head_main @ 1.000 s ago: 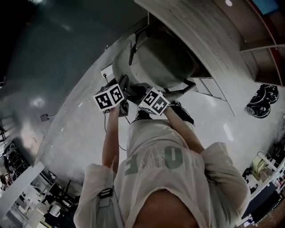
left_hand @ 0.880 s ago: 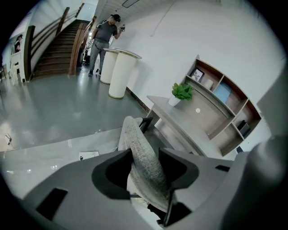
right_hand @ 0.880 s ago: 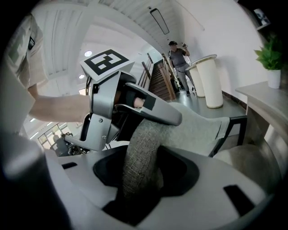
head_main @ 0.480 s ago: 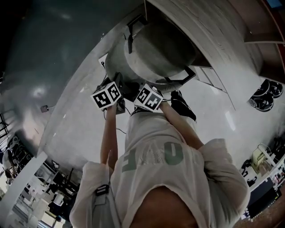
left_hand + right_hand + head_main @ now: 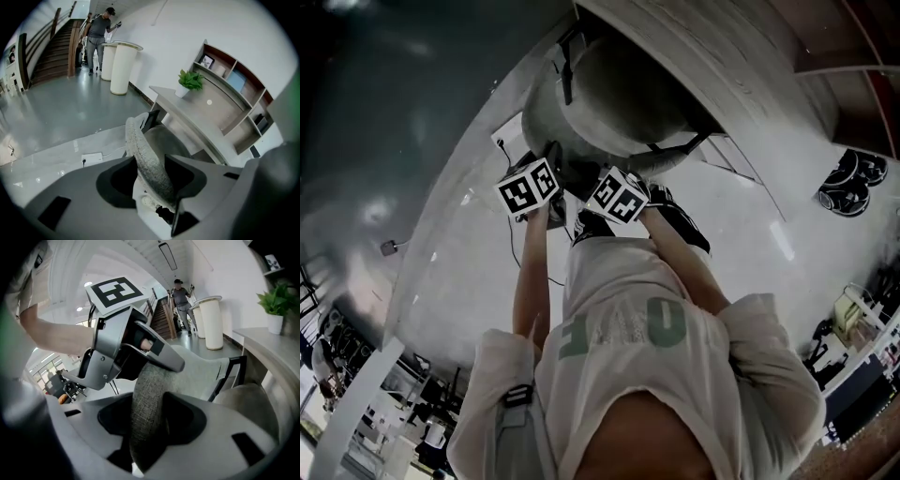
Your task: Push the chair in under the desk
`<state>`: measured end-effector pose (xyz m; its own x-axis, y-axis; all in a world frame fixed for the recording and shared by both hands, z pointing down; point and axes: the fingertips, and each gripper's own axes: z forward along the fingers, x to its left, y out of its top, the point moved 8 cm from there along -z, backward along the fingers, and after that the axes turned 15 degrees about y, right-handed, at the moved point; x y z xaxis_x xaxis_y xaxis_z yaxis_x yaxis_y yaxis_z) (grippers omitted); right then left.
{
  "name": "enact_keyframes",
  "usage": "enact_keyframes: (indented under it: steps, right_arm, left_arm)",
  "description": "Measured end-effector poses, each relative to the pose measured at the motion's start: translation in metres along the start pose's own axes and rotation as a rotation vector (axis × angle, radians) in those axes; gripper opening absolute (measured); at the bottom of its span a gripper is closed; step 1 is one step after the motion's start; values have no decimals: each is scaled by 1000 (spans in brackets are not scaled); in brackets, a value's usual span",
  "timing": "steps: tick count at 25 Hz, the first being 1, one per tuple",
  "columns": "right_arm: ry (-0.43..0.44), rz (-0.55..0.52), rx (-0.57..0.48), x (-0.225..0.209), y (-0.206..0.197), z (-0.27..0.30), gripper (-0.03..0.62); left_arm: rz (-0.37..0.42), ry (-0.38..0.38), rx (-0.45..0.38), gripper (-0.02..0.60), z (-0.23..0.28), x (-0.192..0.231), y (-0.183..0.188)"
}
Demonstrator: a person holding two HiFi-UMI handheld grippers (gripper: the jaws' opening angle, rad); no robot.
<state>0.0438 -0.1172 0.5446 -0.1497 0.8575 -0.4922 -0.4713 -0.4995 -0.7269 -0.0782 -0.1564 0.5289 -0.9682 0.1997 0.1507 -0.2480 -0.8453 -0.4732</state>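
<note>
Chair (image 5: 619,103): seat lies partly beneath the counter (image 5: 722,47) edge, farther in than a second ago; the rear stays outside.
Backrest (image 5: 136,136): upright, its grey fabric top rim held at two adjacent places.
Left gripper (image 5: 147,161): pinches the rim; the jaws have just been opening slightly, with the rim between them.
Right gripper (image 5: 149,401): pinches the rim; the jaws have just been closing on the fabric.
Floor (image 5: 487,234): glossy; a cable lies near the chair base.
Task status: the push is judged under way; more travel is needed to seat the chair fully.

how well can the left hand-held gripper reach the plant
Probably not: the left hand-held gripper, jaws just eased wider, grips the chair back, and the chair sits between it and the plant.
</note>
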Motion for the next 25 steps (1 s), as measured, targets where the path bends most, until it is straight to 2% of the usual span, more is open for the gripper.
enact_keyframes:
  steps: [15, 21, 25]
  right_arm:
    - [-54, -6, -16, -53, 5, -45, 173]
    - [-34, -7, -5, -56, 1, -51, 173]
    - [-39, -1, 11, -57, 1, -53, 178]
  left_arm:
    - [51, -8, -7, 189, 33, -58, 37]
    - [20, 0, -19, 190, 36, -64, 34]
    - [-38, -7, -58, 189, 36, -65, 30]
